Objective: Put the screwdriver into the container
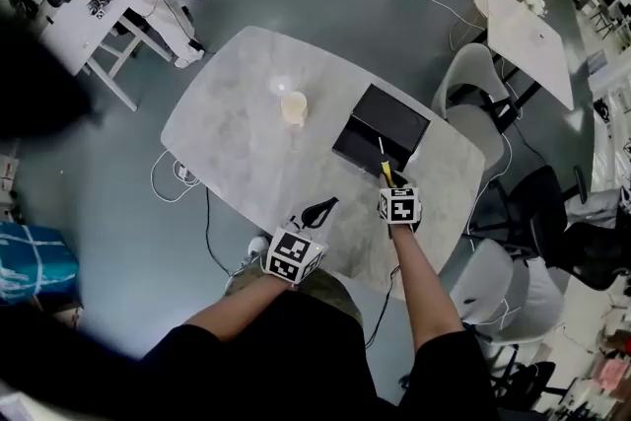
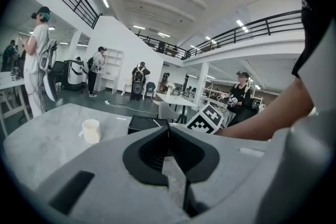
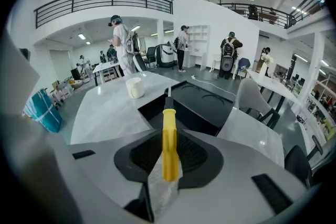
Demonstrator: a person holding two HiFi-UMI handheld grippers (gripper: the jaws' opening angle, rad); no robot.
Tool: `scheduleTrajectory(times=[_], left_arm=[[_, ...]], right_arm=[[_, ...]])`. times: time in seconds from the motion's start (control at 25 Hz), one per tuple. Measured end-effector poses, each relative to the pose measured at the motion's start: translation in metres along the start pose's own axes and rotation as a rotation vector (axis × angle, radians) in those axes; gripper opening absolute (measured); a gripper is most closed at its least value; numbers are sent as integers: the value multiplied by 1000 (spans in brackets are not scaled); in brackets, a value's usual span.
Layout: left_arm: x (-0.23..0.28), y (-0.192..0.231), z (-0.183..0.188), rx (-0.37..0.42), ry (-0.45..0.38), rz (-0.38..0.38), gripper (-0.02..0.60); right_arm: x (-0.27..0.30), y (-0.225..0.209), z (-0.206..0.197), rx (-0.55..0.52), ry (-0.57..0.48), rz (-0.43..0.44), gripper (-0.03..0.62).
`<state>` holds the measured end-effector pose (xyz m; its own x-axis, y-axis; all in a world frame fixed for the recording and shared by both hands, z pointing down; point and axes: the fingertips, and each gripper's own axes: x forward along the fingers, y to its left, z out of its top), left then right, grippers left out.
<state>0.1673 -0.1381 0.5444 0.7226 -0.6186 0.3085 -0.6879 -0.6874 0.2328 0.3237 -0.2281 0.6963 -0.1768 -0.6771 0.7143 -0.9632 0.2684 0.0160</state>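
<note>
Observed from beside the table (image 1: 237, 143): the right gripper (image 1: 394, 190) has its jaws pinching the yellow handle of the screwdriver (image 3: 169, 139). The metal shaft points forward and downward toward the black container (image 1: 389, 118). In the head view the tip appears over, or just at, the container's near edge. I cannot tell whether it has crossed the rim.

The left gripper (image 2: 168, 131) hangs near the table's near edge, well clear of the container. Its jaws are pressed together with nothing between them. A pale cup (image 1: 294, 106) stands on the table to the left of the container, apart from it.

Task status, as judged: screwdriver carried, not yet deposited.

Risks noted:
- Early release. If the jaws part while the handle is outside the rim, the tool would likely tip onto the table and roll.
- Tip strike. With this downward slant, the shaft could catch the near wall and push the container along the smooth top.
- Pivot in the grip. The handle is round and held along a narrow line, so any knock could swing it between the pads
</note>
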Motion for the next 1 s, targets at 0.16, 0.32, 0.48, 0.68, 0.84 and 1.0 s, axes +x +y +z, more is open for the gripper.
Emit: scheduleTrajectory(times=[0.16, 0.32, 0.48, 0.68, 0.84, 1.0], left_arm=[[18, -1, -8, -5, 38, -7, 17], [32, 8, -9, -11, 61, -4, 17], [47, 29, -1, 4, 58, 14, 17], [65, 50, 11, 29, 65, 18, 17], [73, 66, 9, 29, 72, 39, 17], [71, 68, -4, 6, 88, 44, 17]], right_arm=[[29, -26, -5, -16, 67, -34, 86], [48, -31, 8, -114, 93, -24, 86], [64, -22, 18, -237, 121, 9, 86], [84, -20, 14, -358, 178, 34, 86], [100, -27, 4, -407, 227, 43, 86], [106, -32, 3, -428, 237, 37, 86]])
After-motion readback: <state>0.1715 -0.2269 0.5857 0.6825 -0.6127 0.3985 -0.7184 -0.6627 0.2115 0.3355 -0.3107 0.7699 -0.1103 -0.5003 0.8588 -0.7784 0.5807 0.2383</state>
